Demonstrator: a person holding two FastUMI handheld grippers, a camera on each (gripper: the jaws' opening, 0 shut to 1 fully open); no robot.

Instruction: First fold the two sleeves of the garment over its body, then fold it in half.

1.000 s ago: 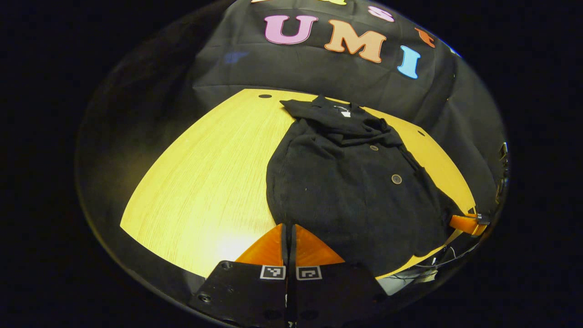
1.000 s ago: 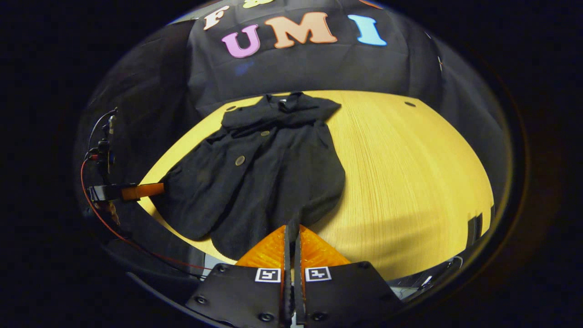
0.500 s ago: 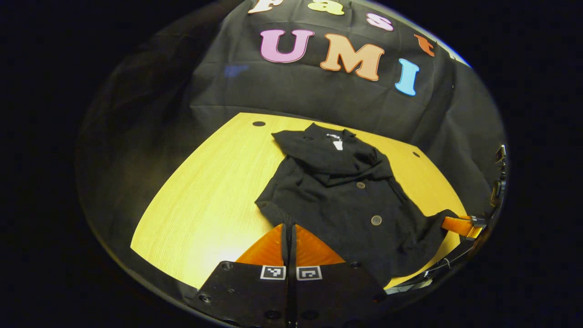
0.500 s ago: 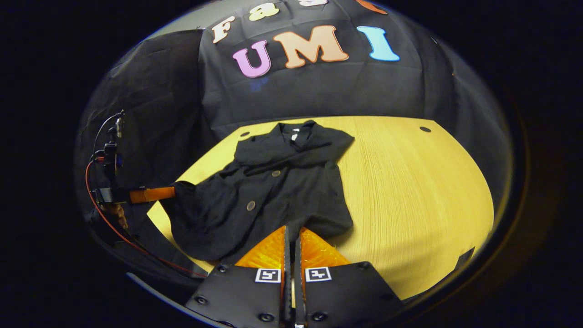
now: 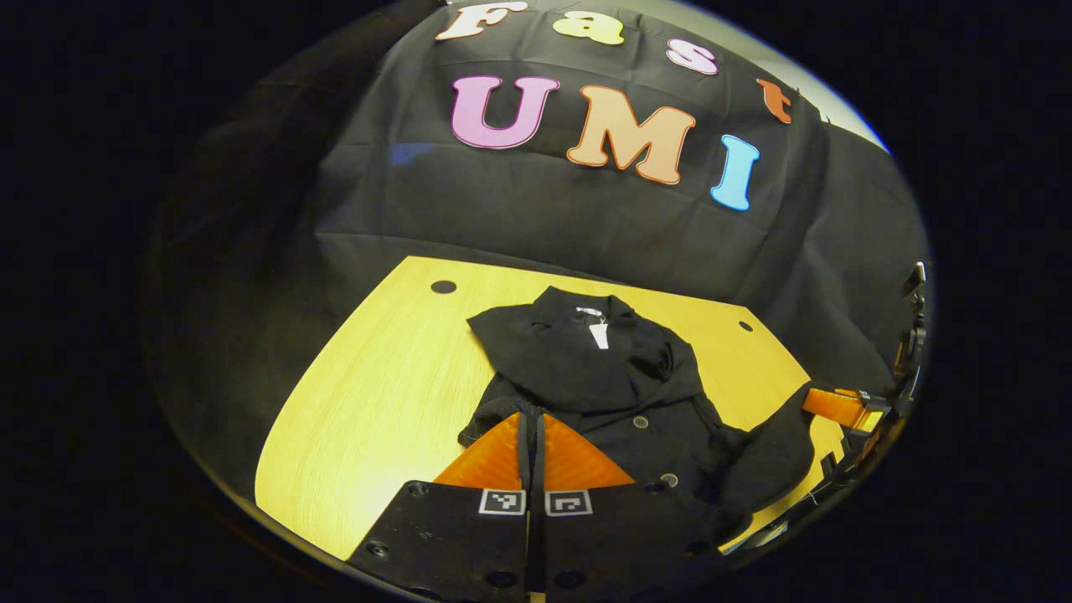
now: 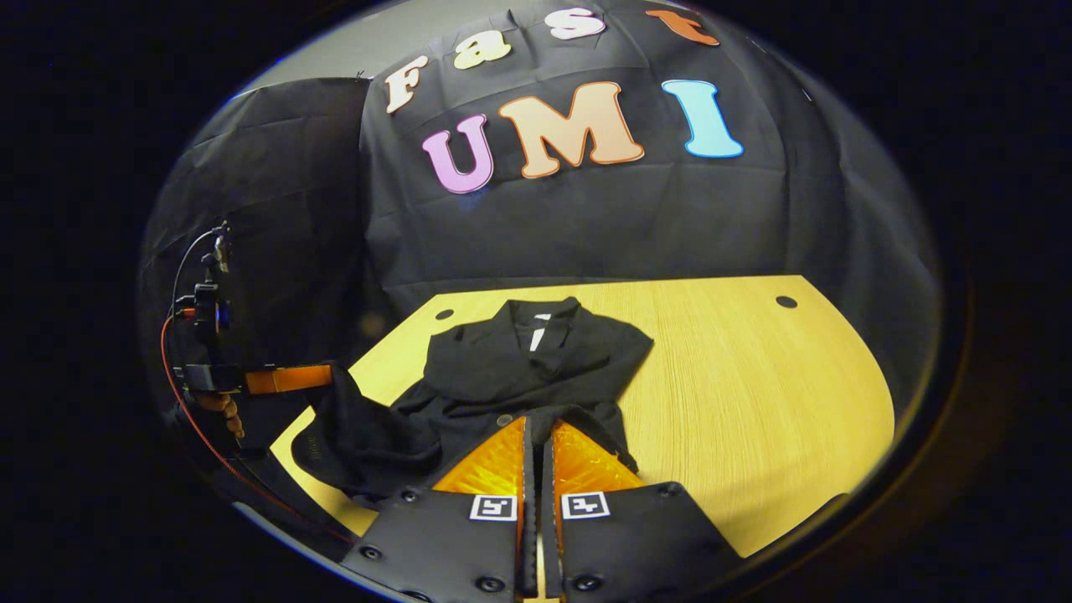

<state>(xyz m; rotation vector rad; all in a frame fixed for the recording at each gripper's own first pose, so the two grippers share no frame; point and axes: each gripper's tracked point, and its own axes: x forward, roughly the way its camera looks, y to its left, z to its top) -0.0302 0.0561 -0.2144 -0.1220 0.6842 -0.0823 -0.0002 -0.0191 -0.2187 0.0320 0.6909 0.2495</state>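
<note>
Your left gripper (image 5: 532, 427) pinches the near hem of the black jacket (image 5: 586, 368), lifted off the yellow table (image 5: 368, 394); collar end lies flat, sleeves folded across, buttons showing; your right gripper (image 6: 536, 435) pinches the hem's other corner.

A black garment (image 6: 519, 368) is laid near the far edge of the yellow wooden table (image 6: 754, 394), apparently partly lifted.

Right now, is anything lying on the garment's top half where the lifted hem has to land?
Nothing visible does. The garment has its collar end flat on the table, bare of other things, and both grippers, left and right, hold the hem.
</note>
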